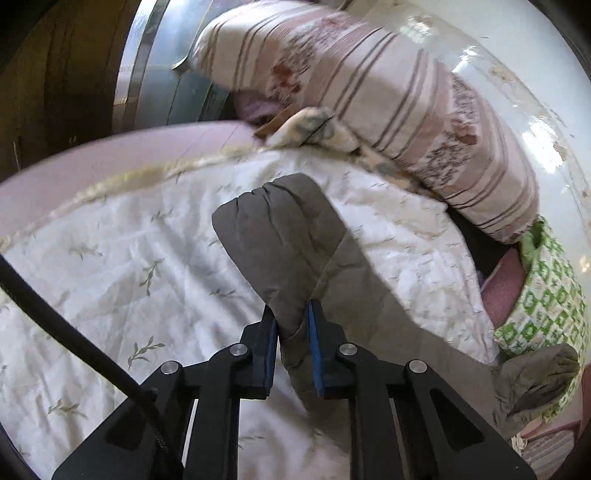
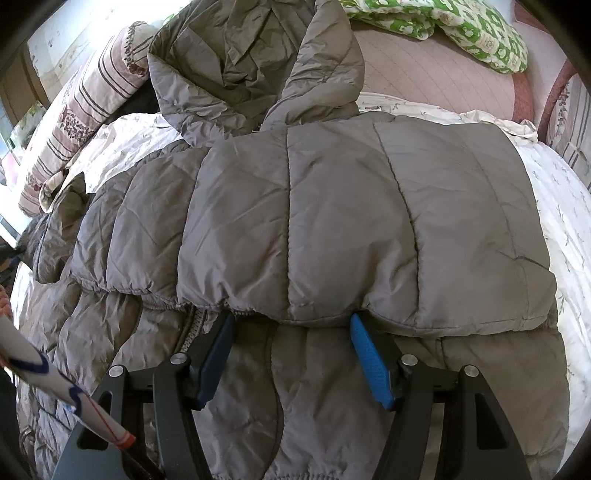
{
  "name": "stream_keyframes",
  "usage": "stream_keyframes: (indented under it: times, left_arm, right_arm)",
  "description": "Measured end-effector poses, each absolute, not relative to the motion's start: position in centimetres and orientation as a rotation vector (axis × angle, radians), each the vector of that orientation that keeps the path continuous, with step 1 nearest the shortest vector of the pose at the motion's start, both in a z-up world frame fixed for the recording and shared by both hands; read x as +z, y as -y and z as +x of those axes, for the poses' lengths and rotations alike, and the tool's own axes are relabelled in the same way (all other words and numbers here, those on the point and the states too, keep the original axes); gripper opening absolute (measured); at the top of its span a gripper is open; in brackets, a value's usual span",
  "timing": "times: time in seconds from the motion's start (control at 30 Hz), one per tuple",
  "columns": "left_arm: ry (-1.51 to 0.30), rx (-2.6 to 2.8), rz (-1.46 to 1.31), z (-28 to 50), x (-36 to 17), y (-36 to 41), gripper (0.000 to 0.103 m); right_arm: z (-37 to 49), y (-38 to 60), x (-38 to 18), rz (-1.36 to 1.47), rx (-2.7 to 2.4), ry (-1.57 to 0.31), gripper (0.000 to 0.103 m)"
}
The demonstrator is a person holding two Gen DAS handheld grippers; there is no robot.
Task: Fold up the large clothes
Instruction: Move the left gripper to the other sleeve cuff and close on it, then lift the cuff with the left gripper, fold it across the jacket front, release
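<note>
A grey quilted puffer jacket point(image 2: 314, 206) lies spread on a white bedspread, its hood point(image 2: 255, 62) at the far side and one sleeve folded across the body. My right gripper point(image 2: 291, 325) is open, its blue fingertips at the edge of the folded sleeve, holding nothing. In the left wrist view my left gripper point(image 1: 291, 310) is shut on a fold of the jacket's other sleeve point(image 1: 280, 229) and holds it above the bedspread point(image 1: 110, 266).
A striped floral pillow point(image 1: 369, 99) lies along the far side of the bed by a white wall. A green patterned quilt point(image 2: 461, 22) lies beyond the hood. A black cable point(image 1: 55, 325) crosses the left wrist view.
</note>
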State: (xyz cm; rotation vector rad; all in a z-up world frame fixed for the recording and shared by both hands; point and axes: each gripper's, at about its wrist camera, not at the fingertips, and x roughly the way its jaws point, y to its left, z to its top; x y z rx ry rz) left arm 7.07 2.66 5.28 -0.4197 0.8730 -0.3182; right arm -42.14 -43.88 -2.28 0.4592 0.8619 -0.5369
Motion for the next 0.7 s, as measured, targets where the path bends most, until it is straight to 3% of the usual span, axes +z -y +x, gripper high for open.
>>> stream_keyframes:
  times: [0.3, 0.57, 0.7]
  left_arm:
    - [-0.727, -0.455, -0.363, 2.7, 12.4, 0.4, 0.013]
    - [-0.621, -0.712, -0.239, -5.8, 18.3, 7.8, 0.013]
    - [-0.619, -0.858, -0.122, -10.8, 18.5, 13.0, 0.013]
  right_arm:
    - [-42.7, 44.1, -0.9, 0.477, -0.540, -0.820, 0.070]
    - [-43.3, 43.8, 1.1, 0.461, -0.540, -0.744, 0.070]
    - [-43.8, 44.0, 1.7, 0.476, -0.540, -0.706, 0.070]
